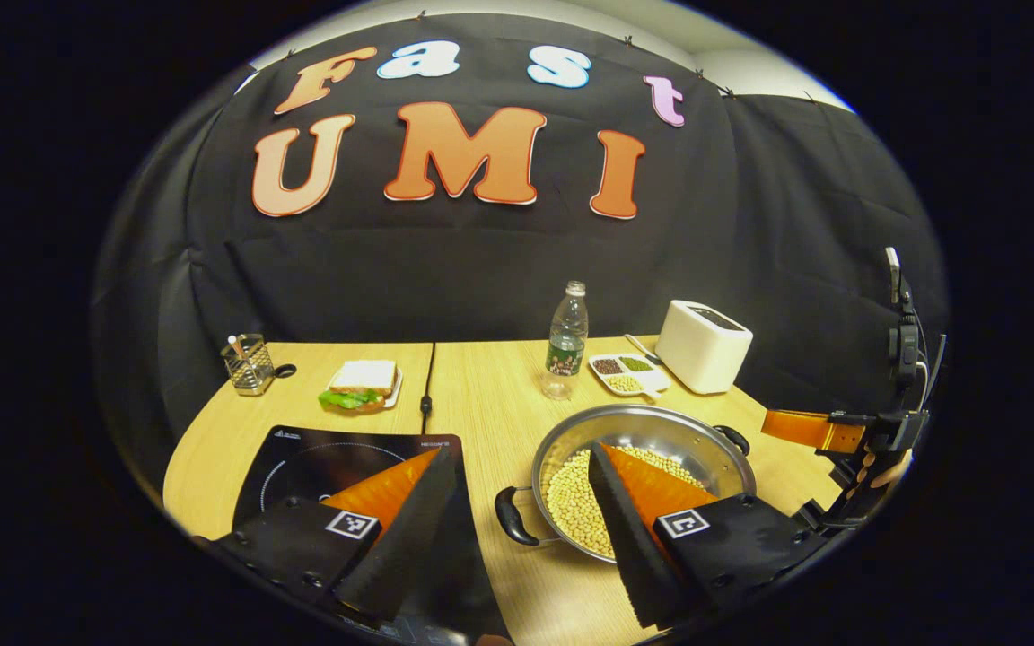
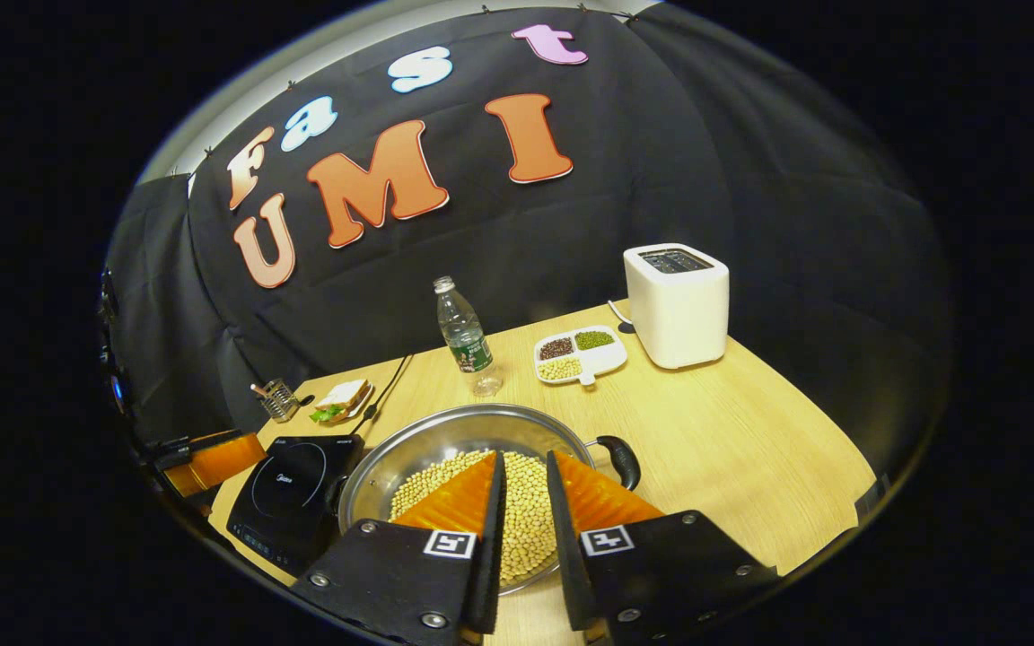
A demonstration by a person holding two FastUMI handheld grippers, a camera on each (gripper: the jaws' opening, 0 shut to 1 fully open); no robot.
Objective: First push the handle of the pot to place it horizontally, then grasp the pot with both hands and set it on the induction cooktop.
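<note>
A steel pot (image 1: 638, 420) holding soybeans (image 1: 571, 507) sits on the wooden table, right of the black induction cooktop (image 1: 319, 453). One black handle (image 1: 513, 518) points toward the cooktop, the other (image 1: 734, 438) lies on the far right side. My left gripper (image 1: 519, 449) is wide open; its right finger hangs over the beans and its left finger over the cooktop, with the near handle between them. My right gripper (image 2: 525, 455) is narrowly open just above the beans in the pot (image 2: 445, 432), the right handle (image 2: 620, 459) beside it. The right gripper's orange finger (image 1: 813, 429) hovers right of the pot.
At the back stand a water bottle (image 1: 566, 339), a white toaster (image 1: 704, 345) and a divided dish of beans (image 1: 629, 371). A sandwich plate (image 1: 360, 384) and a wire utensil holder (image 1: 248, 363) sit behind the cooktop (image 2: 288, 489). A cable runs along the table seam (image 1: 427, 404).
</note>
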